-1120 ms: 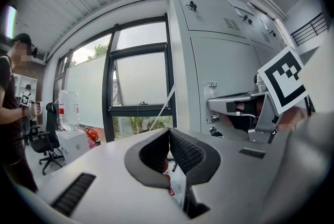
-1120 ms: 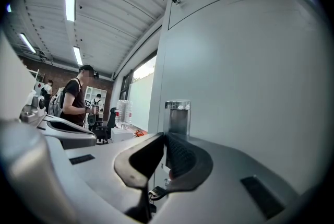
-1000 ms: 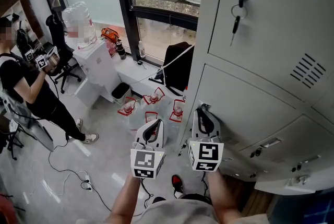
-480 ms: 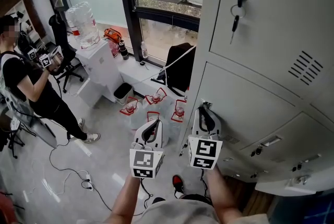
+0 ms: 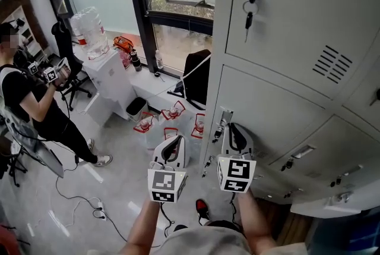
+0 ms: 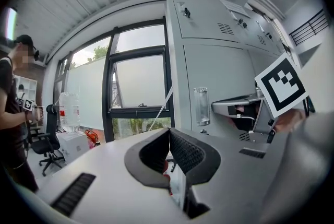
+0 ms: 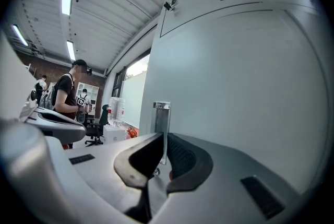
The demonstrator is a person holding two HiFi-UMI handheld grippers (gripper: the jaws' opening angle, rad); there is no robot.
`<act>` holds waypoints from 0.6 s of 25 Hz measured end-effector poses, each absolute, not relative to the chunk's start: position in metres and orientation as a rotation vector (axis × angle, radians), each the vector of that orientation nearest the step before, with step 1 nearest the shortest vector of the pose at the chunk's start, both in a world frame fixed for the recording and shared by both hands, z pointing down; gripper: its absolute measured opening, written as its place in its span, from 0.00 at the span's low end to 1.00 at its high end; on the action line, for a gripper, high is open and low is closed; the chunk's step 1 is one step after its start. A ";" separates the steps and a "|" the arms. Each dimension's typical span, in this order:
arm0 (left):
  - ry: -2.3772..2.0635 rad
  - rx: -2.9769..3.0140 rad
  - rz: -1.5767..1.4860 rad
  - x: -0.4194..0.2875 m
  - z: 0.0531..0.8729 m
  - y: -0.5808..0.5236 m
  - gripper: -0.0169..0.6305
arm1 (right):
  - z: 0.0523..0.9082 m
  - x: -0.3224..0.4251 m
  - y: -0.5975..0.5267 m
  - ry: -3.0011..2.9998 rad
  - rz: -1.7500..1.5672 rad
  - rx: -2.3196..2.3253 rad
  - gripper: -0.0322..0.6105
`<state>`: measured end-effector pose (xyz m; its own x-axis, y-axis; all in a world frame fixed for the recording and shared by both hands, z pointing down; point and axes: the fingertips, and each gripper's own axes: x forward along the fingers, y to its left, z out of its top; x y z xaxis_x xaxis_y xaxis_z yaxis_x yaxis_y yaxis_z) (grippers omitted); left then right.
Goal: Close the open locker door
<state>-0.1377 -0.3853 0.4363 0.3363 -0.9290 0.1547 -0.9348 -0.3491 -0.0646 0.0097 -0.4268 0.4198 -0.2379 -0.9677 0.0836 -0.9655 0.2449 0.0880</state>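
The grey locker door (image 5: 279,114) in the middle row fills the right of the head view, with its latch edge (image 5: 222,123) toward the window. My right gripper (image 5: 233,129) is shut and empty, and its tips rest against the door's face near that edge. In the right gripper view the door (image 7: 240,71) stands close ahead, with a clear label holder (image 7: 160,121) just past the shut right gripper (image 7: 164,137). My left gripper (image 5: 176,141) hangs in the air left of the lockers, shut on nothing. The left gripper's (image 6: 168,131) own view shows its jaws meeting.
A person (image 5: 29,99) holding grippers stands at the far left. A water dispenser (image 5: 95,60), a black bag (image 5: 196,78) and shrink-wrapped bottle packs (image 5: 172,114) lie below the window. Cables (image 5: 77,194) trail over the floor. A key (image 5: 250,7) hangs in the upper locker.
My right gripper has edged forward along the locker door. The head view has shifted, so the lockers sit further left. The left gripper has stayed put.
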 end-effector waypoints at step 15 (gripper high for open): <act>-1.638 2.677 0.255 -0.079 0.427 -0.324 0.06 | 0.410 0.066 -0.334 -2.378 -0.092 1.900 0.08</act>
<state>-0.0791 -0.3239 0.4267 0.4457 -0.8851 0.1341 -0.8840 -0.4588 -0.0898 0.0657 -0.3336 0.4099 -0.2182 -0.9752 0.0374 -0.9693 0.2210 0.1073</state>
